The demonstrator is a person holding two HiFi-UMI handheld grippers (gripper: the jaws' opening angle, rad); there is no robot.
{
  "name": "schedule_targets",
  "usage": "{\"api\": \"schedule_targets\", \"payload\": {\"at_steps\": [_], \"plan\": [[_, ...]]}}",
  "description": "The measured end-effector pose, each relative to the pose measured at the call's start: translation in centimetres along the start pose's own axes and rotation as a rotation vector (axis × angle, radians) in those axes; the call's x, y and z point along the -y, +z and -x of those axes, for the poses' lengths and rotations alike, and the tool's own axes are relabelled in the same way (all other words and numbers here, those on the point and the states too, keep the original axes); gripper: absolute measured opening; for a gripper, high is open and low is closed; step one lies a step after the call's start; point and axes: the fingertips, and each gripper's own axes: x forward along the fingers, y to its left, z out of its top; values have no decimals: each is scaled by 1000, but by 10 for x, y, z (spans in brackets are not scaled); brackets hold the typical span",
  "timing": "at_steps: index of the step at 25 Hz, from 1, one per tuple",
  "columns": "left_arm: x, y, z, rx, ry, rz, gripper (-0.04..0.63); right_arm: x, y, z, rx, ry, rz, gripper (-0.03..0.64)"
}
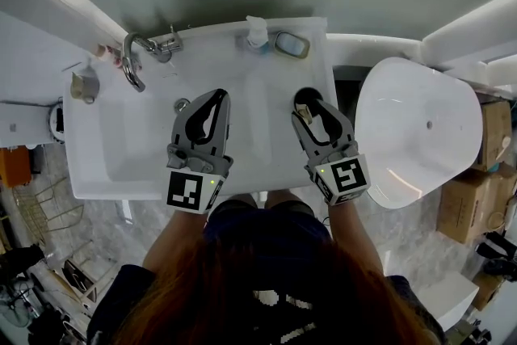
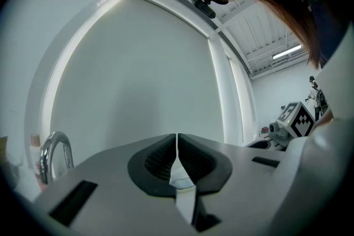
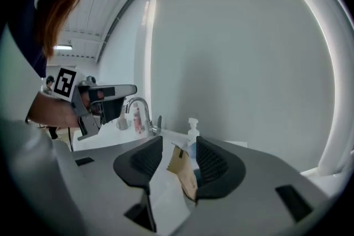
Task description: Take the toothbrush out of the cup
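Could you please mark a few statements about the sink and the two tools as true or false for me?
1. The left tool has its jaws together. True.
2. The right tool is shut tight. False: its jaws stand apart, with a tan card scrap between them.
3. The faucet is at the left rear corner of the basin. True.
4. The pump bottle lies down inside the basin. False: it stands upright on the basin's back rim.

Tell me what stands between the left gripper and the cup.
The faucet: its curved spout sits roughly on the line from the left gripper to the cup beside it. Nothing else visible does.
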Motion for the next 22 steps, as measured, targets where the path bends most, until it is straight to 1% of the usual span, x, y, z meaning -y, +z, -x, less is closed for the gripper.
{"api": "schedule_targets", "payload": {"at_steps": [3, 5, 7, 9, 11, 14, 17, 22], "plan": [[0, -5, -1, -13, 1, -2, 28, 2, -20, -10, -37, 5, 29, 205], [-2, -8, -1, -19, 6, -4, 28, 4, -31, -15, -46, 8, 9, 194], [-4, -11, -1, -28, 9, -5, 28, 7, -35, -17, -44, 7, -13, 136], [-6, -11, -2, -32, 11, -7, 28, 10, -32, -16, -29, 3, -13, 84], [-8, -11, -4, -34, 15, -8, 28, 12, -24, -13, -7, 1, -13, 67], [-10, -6, -7, -21, 25, 2, 28, 17, -4, -7, 31, 5, -38, 61], [-9, -3, -8, -16, 13, -19, 28, 21, 23, 1, 61, 7, -41, 57], [-7, 8, -8, 8, 14, -28, 28, 26, 65, 16, 87, 14, -42, 54]]}}
